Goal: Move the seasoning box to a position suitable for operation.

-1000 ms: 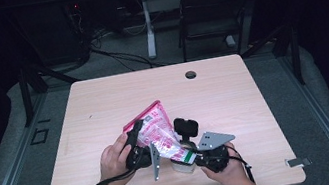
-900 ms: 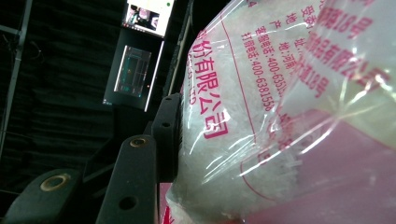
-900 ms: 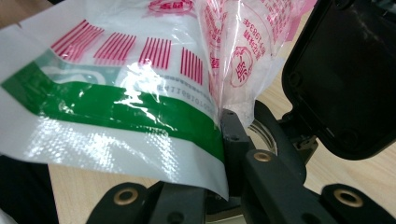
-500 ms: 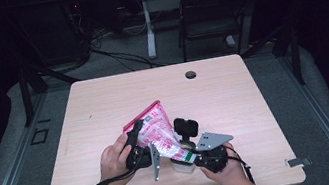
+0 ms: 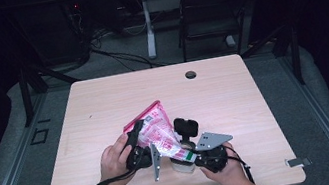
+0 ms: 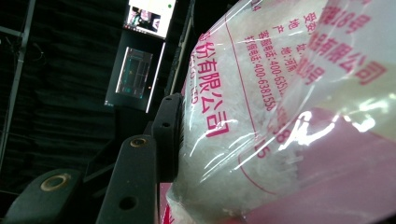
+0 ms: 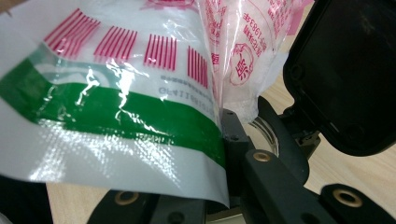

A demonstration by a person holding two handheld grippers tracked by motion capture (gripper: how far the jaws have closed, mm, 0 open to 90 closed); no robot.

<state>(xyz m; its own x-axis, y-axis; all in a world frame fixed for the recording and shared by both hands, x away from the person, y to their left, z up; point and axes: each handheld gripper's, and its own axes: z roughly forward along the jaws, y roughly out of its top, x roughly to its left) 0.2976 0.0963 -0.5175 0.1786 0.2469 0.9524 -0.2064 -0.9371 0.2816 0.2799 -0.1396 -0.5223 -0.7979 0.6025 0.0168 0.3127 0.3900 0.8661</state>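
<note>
A clear plastic bag point(image 5: 154, 127) with pink print and white contents hangs tilted over the front middle of the wooden table point(image 5: 234, 96). My left gripper point(image 5: 145, 132) is shut on the bag's bulging body; the bag point(image 6: 289, 116) presses against the black finger point(image 6: 168, 130). My right gripper point(image 5: 186, 153) is shut on the bag's lower end, pinching the flat green-striped edge point(image 7: 116, 102) between its fingertips point(image 7: 229, 140). Under that lower end a small clear container point(image 5: 182, 165) stands on the table, its rim point(image 7: 266, 130) just past the right jaws.
A round cable hole point(image 5: 190, 74) sits near the table's far edge. A dark chair point(image 5: 212, 13) and a desk leg point(image 5: 147, 24) stand behind the table. A black box-shaped part point(image 7: 345, 79) is close by on the right of the bag.
</note>
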